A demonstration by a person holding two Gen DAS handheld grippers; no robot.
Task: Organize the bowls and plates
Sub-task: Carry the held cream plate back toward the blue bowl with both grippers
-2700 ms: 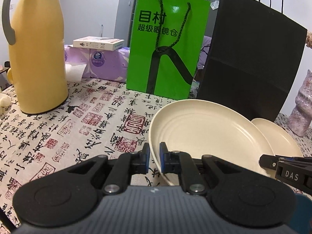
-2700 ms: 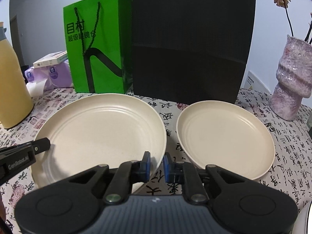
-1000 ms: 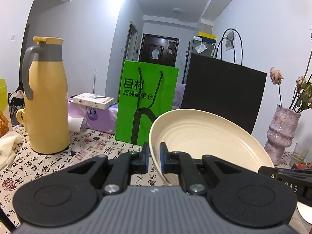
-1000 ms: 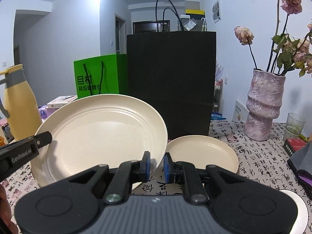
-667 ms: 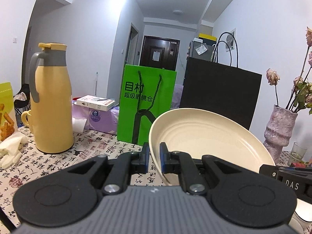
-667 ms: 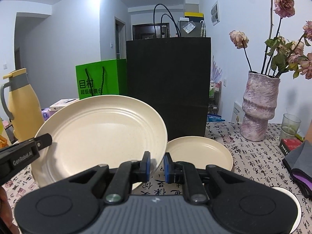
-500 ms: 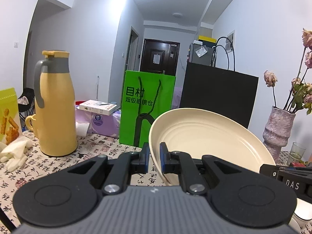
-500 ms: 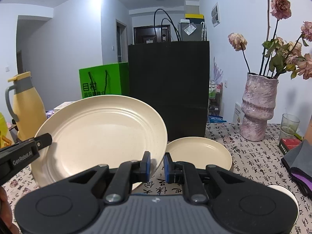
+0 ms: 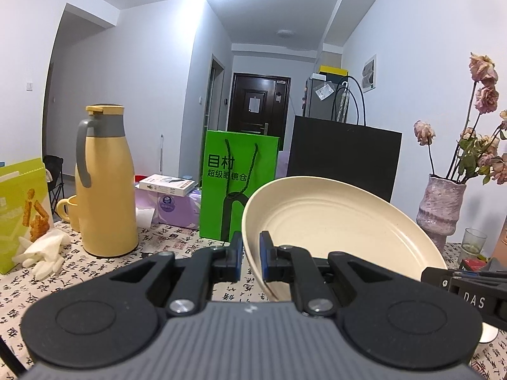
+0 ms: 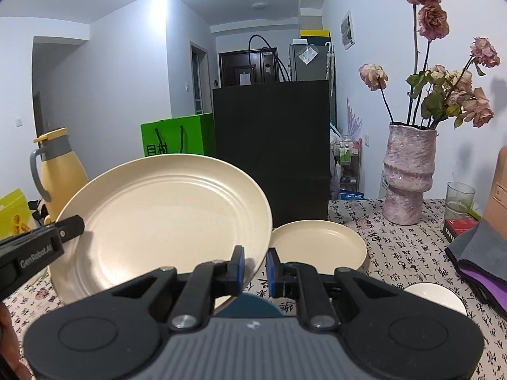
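Up above the patterned tablecloth (image 10: 396, 253), the large cream plate (image 10: 164, 218) hangs in the air, tilted with its far edge raised, pinched on two sides of its near rim. Behind it at the far side stand the black paper bag (image 10: 272, 145) and, to its left, the green paper bag (image 9: 237, 183). Further left sits the yellow thermos jug (image 9: 104, 183), and at the far right the mottled pink vase (image 10: 408, 174) with dried roses. On the cloth to the right of the lifted plate, just in front of the black bag, lies the smaller cream plate (image 10: 318, 243). Nearer and to the right, a white bowl (image 10: 434, 297) shows partly behind the tool. The left gripper (image 9: 251, 255) is clamped narrow on the big plate's left rim; the right gripper (image 10: 255, 266) is clamped narrow on its right rim.
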